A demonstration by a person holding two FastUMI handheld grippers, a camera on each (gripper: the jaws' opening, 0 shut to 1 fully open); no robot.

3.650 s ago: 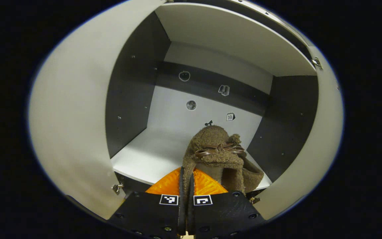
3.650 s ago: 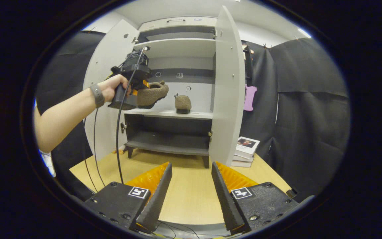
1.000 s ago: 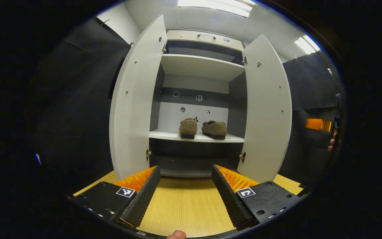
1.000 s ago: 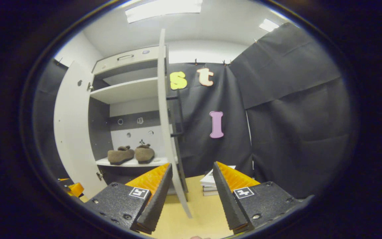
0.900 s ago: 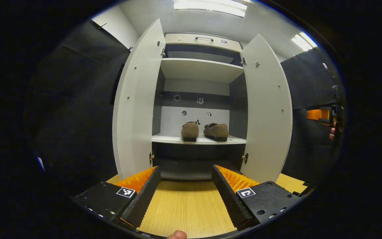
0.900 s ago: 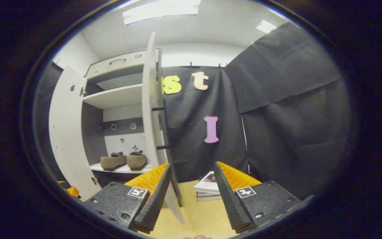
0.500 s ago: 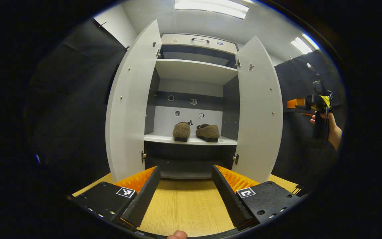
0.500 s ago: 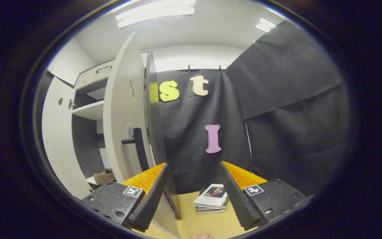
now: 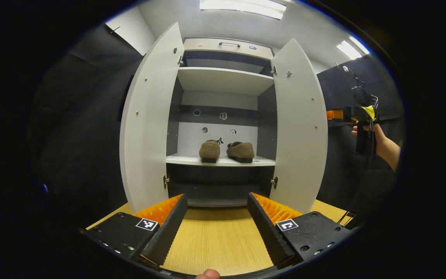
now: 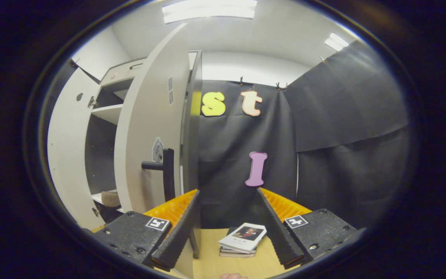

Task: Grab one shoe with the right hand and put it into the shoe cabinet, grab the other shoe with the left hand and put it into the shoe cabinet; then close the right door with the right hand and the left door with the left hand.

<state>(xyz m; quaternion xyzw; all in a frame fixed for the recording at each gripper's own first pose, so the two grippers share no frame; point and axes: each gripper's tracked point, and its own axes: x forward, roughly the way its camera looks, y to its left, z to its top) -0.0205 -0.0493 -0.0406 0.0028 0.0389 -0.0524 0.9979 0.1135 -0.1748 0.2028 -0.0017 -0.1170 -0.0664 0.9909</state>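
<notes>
The left gripper (image 9: 217, 199) is spread wide over the wooden table (image 9: 215, 240) and grips nothing; the right gripper (image 10: 227, 195) is just as wide and empty (a stack of books (image 10: 242, 239) lies beyond it). Farther off, both brown shoes (image 9: 226, 150) sit side by side on the shoe cabinet (image 9: 223, 81) shelf, between the open left door (image 9: 149, 120) and right door (image 9: 298, 124).

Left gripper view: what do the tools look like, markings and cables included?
The left tool has two long wedge-shaped fingers with ridged inner faces on black textured blocks, each bearing a square black-and-white marker tag. The right tool, farther off, is a black pistol-grip unit with a yellow tag and a black cable hanging down.
</notes>
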